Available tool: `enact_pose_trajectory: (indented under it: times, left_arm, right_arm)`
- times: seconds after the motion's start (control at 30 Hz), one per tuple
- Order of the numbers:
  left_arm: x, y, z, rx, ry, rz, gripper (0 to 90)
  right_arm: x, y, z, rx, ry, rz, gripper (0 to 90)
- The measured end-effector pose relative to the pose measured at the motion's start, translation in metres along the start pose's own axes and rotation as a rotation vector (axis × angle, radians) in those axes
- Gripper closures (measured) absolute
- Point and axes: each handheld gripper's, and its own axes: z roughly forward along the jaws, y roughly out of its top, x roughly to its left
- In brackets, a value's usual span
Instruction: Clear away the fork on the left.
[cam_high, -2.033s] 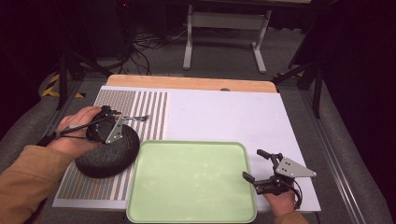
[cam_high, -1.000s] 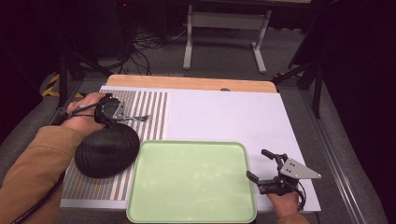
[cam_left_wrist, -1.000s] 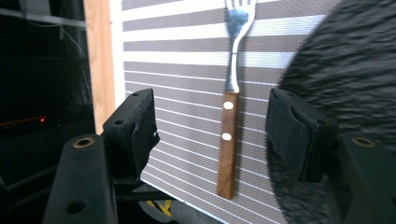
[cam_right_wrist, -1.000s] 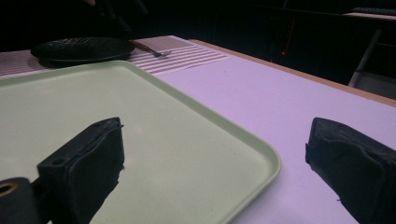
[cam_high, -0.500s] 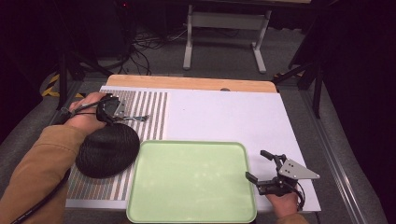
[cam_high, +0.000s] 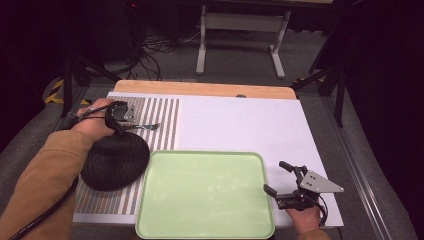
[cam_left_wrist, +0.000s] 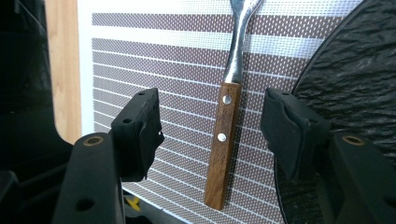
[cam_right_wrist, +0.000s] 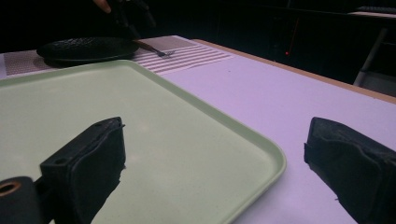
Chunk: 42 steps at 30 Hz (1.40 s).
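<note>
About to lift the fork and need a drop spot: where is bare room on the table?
The green tray is bare, as is the white surface behind it. It is crowded at the left: fork, black plate and left gripper sit close together.

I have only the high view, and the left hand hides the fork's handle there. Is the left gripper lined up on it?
Observer: Yes. The left gripper has the wooden-handled metal fork lengthwise between its jaws, untouched. The jaws have just been closing.
Operator: Anything crowding it?
Observer: One pad is right by the rim of the round black textured plate.
Operator: And the other side?
Observer: The right gripper is open, one jaw over the pale green tray.
</note>
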Motion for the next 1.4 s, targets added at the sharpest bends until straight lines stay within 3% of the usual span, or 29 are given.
enact_pose_trajectory:
  times: [0.1,0.23,0.4,0.57,0.87,0.93,1.4]
  left_arm:
    - [0.001,-0.002,0.003,0.011,-0.003,0.002,43.3]
    - [0.001,-0.002,0.007,0.033,-0.009,0.044,43.9]
    - [0.003,-0.003,0.01,0.026,-0.009,0.033,44.4]
    - [0.003,0.0,0.016,0.02,-0.047,0.052,45.8]
    - [0.005,0.001,0.02,0.027,-0.058,0.066,50.9]
    - [0.005,0.001,0.022,0.017,-0.077,0.062,52.3]
    - [0.007,0.004,0.031,0.064,-0.143,0.095,63.4]
  right_arm:
    - [0.0,0.0,-0.001,-0.002,0.0,0.0,5.9]
    - [0.0,0.0,-0.001,-0.007,0.002,0.001,5.9]
    - [0.0,0.0,-0.001,-0.004,0.002,-0.001,5.8]
    - [0.0,-0.001,0.001,-0.002,0.01,-0.002,5.8]
    - [0.0,-0.002,0.0,-0.011,0.011,0.003,5.8]
    - [0.0,-0.002,0.0,-0.011,0.012,0.003,5.8]
    - [-0.001,-0.002,-0.001,-0.01,0.011,0.003,5.8]
